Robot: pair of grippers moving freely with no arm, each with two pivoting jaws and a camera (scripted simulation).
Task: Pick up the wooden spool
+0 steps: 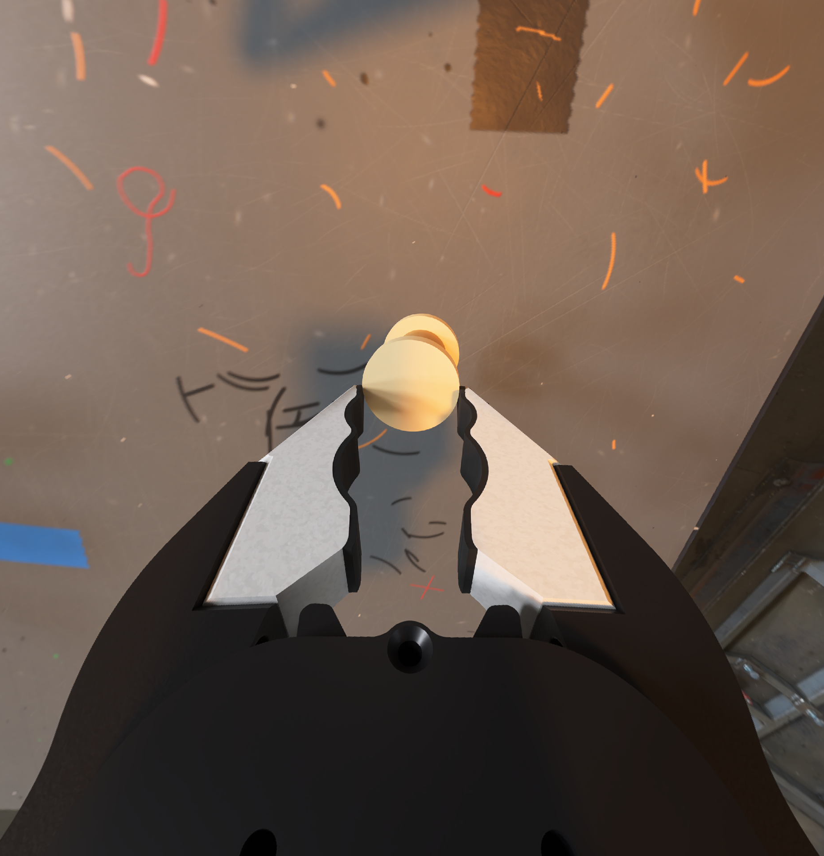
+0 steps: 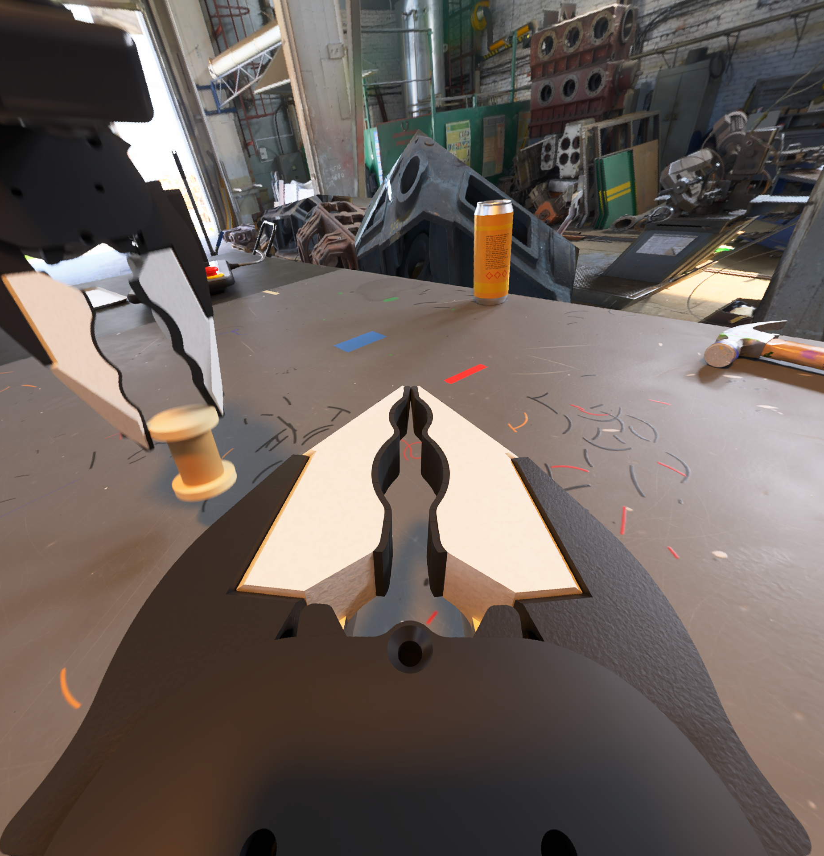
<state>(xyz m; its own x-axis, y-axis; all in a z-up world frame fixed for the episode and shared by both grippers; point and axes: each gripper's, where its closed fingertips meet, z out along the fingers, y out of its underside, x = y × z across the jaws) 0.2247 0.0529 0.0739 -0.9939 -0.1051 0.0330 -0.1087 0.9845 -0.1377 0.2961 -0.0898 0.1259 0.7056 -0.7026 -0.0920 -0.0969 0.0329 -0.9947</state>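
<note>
Left gripper (image 1: 410,393) pinches wooden spool (image 1: 412,384) (top flange only)

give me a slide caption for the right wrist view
Left hand-held gripper pinches the top flange of a tilted spool while the right hand-held gripper waits shut; can and hammer sit beyond.

The tabletop (image 2: 540,463) is brown, scuffed and scribbled with orange, red and black marks. At its far edge stands an orange can (image 2: 492,252) (upright), and a hammer (image 2: 771,348) lies at the right edge. Blue tape (image 2: 360,341) and red tape (image 2: 465,373) stick flat mid-table.
</note>
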